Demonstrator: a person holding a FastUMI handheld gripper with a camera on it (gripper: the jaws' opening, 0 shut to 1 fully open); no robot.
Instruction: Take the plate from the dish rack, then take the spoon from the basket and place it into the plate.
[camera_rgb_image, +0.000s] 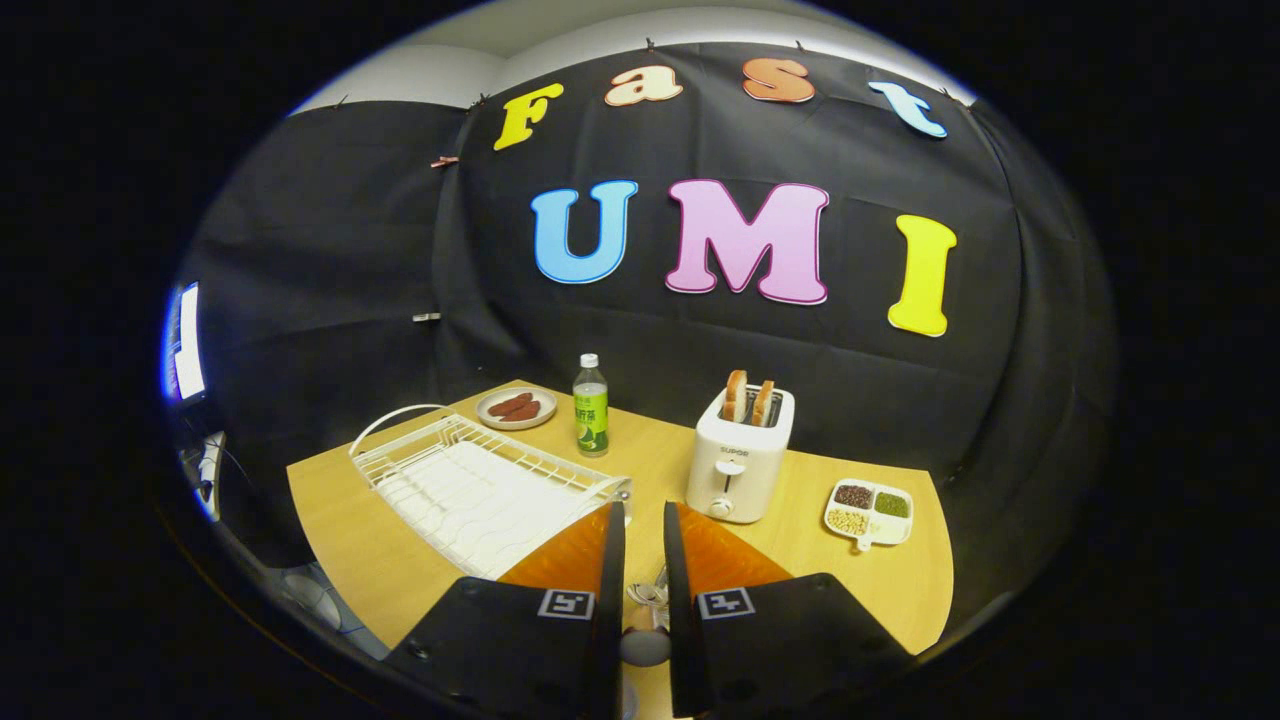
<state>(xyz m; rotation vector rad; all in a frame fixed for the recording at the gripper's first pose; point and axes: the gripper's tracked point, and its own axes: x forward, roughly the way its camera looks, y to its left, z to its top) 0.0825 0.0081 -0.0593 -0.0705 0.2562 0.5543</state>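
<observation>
Spoon-to-plate alignment: gripper narrow, spoon in the gap

Dish rack (470, 432) stands on the table (380, 570) to the left of the fingers, its near corner just beside the left fingertip. Its wire slots carry no plate, so the plate step is judged complete. A small plate (487, 405) holding brown food sits beyond the rack, and a green bottle (591, 410) stands just to its right.

Gripper (643, 508) points forward over the table with its fingers drawn narrow. The spoon (648, 595) lies in the gap, low and close to the finger bases. Its metal appears to touch both inner faces, so it is judged gripped. Its long axis appears to run along the fingers, though the gap hides most of it.

Toaster (738, 465) with two slices stands just beyond the right fingertip. A divided dish (868, 546) of beans lies further right.

Where the task plate lies from the fingers cannot be told. The release depends on first finding that direction.
</observation>
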